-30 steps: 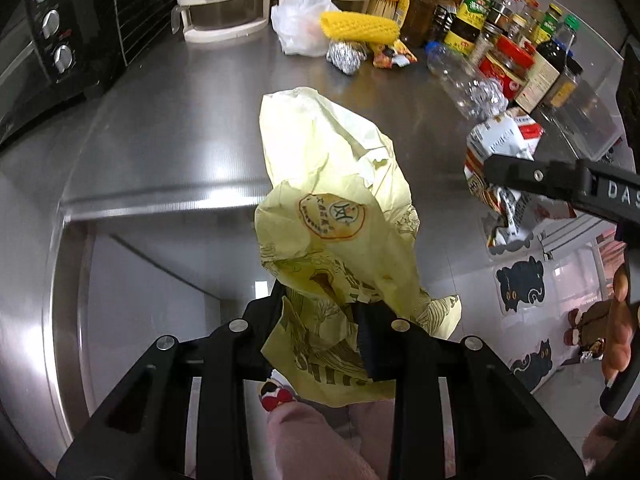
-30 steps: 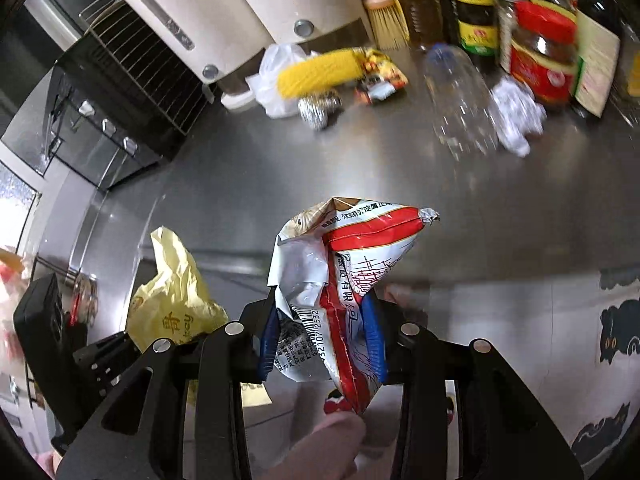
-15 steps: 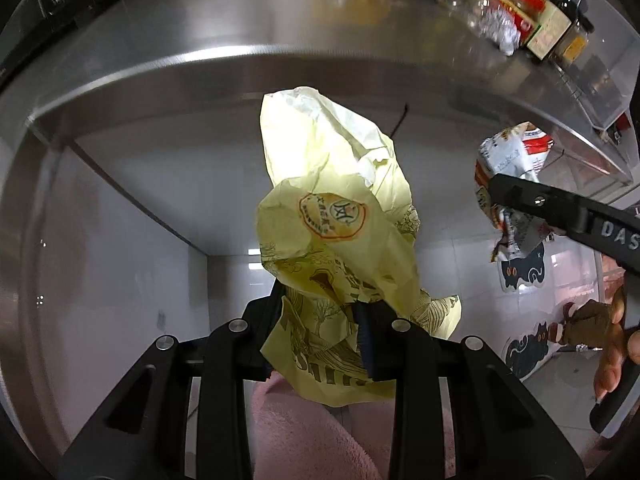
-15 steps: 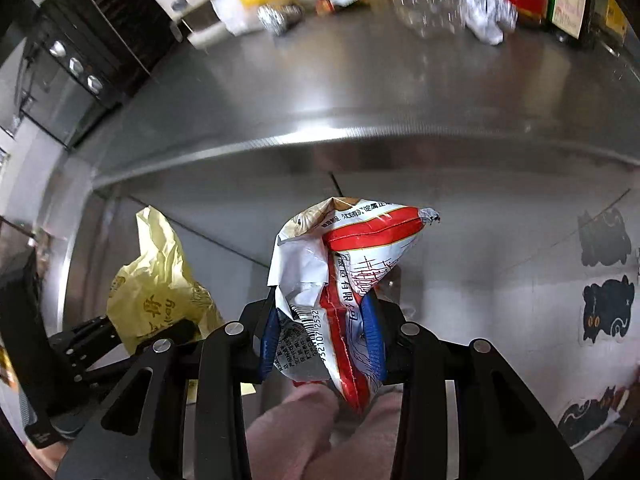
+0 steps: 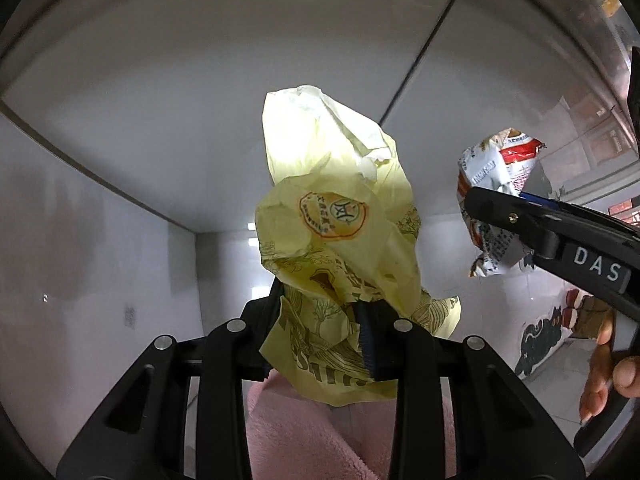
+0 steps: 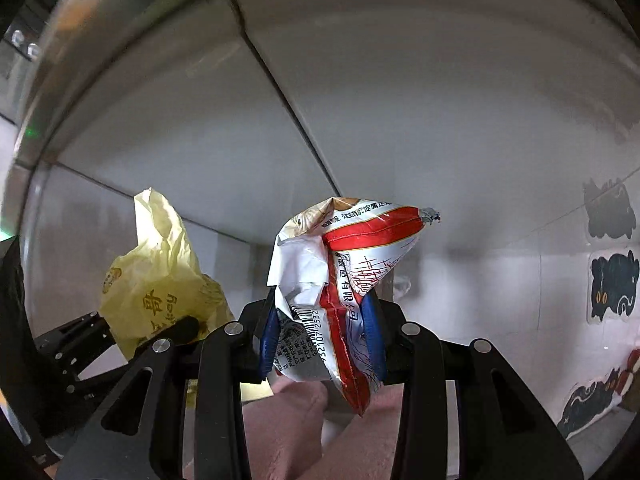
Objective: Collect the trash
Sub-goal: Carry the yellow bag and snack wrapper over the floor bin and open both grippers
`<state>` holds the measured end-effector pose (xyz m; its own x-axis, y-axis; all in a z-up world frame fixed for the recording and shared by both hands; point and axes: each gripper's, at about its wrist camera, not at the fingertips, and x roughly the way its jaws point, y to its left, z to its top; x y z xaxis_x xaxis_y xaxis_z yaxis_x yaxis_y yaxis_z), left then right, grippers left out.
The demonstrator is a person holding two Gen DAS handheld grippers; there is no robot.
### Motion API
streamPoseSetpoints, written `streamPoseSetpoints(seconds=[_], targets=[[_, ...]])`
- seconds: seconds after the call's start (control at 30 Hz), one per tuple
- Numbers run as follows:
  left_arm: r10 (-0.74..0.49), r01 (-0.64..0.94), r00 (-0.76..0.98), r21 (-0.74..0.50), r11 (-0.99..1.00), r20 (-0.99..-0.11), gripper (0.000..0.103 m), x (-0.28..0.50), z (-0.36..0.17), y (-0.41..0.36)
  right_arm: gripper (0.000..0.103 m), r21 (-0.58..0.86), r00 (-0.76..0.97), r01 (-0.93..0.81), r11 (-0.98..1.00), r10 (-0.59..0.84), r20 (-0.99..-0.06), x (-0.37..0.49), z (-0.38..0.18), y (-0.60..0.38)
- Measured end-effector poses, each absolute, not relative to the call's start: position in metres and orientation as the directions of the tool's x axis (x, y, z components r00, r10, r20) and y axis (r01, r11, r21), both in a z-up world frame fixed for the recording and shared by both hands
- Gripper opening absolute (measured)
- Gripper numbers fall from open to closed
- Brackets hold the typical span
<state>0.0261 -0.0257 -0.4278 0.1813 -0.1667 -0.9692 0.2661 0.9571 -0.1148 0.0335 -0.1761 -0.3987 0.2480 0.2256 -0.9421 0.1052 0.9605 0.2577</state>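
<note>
Presently, two pieces of trash are held clear of any surface, one in each gripper, in front of a grey metal cabinet front (image 5: 208, 92). The left gripper (image 5: 320, 332) is closed on the lower part of a crumpled yellow paper wrapper (image 5: 336, 216), which stands upright between the fingers and rises well above them; a round orange emblem is printed on its face, and its lower edge hangs below the fingertips. The right gripper (image 6: 322, 336) is closed on a crumpled red-and-white snack packet (image 6: 344, 276), pinched at its middle between blue-lined pads (image 6: 374, 336), with a barcode visible on the lower left and a torn corner pointing to the right. In the left wrist view the snack packet (image 5: 496, 200) is seen to the right of the wrapper, apart from it, with one black finger of the right gripper (image 5: 520, 220) crossing in front of it and the fingers of a hand (image 5: 608, 376) wrapped on the handle below. In the right wrist view the wrapper (image 6: 160, 276) appears at lower left, held in the left gripper (image 6: 176, 332). A dark seam runs diagonally across the cabinet front. Black cat stickers (image 6: 612, 284) are noted on the pale wall at far right. Pink fabric (image 5: 320, 432) is visible beneath both grippers.
</note>
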Motion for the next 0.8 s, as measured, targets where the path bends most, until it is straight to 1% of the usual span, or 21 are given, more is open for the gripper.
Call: streamPoseSetpoints(seconds=[0.2, 0.33, 0.57, 0.6, 0.63, 0.67, 0.7, 0.77, 0.8], targets=[[-0.161, 0.261, 0.133, -0.122, 0.958, -0.978, 0.034, 0.038, -0.448, -0.032, 0.041, 0.259, 0.2, 0.132, 0.957, 0.23, -0.953, 0.044, -0.423, -0.174], [-0.165, 0.261, 0.116, -0.13, 0.956, -0.979, 0.036, 0.043, -0.452, -0.034, 0.044, 0.268, 0.189, 0.135, 0.954, 0.241, -0.952, 0.049, -0.427, -0.172], [-0.16, 0.262, 0.099, -0.13, 0.956, -0.982, 0.042, 0.045, -0.454, -0.031, 0.057, 0.287, 0.185, 0.15, 0.946, 0.259, -0.948, 0.06, -0.426, -0.175], [-0.158, 0.261, 0.099, -0.128, 0.957, -0.982, 0.044, 0.047, -0.453, -0.03, 0.058, 0.286, 0.187, 0.153, 0.946, 0.257, -0.948, 0.057, -0.426, -0.181], [-0.156, 0.26, 0.1, -0.126, 0.957, -0.983, 0.047, 0.047, -0.453, -0.03, 0.062, 0.285, 0.188, 0.155, 0.946, 0.255, -0.948, 0.055, -0.424, -0.18], [-0.156, 0.257, 0.101, -0.125, 0.958, -0.983, 0.048, 0.047, -0.451, -0.028, 0.064, 0.286, 0.188, 0.157, 0.945, 0.255, -0.948, 0.056, -0.424, -0.183], [-0.155, 0.256, 0.102, -0.125, 0.959, -0.983, 0.051, 0.048, -0.451, -0.03, 0.065, 0.285, 0.19, 0.159, 0.945, 0.254, -0.948, 0.057, -0.423, -0.184], [-0.156, 0.255, 0.108, -0.124, 0.959, -0.982, 0.056, 0.048, -0.447, -0.026, 0.072, 0.283, 0.191, 0.163, 0.945, 0.251, -0.949, 0.058, -0.421, -0.184], [-0.152, 0.255, 0.113, -0.119, 0.96, -0.982, 0.059, 0.047, -0.445, -0.026, 0.073, 0.279, 0.195, 0.165, 0.946, 0.246, -0.949, 0.057, -0.42, -0.186]])
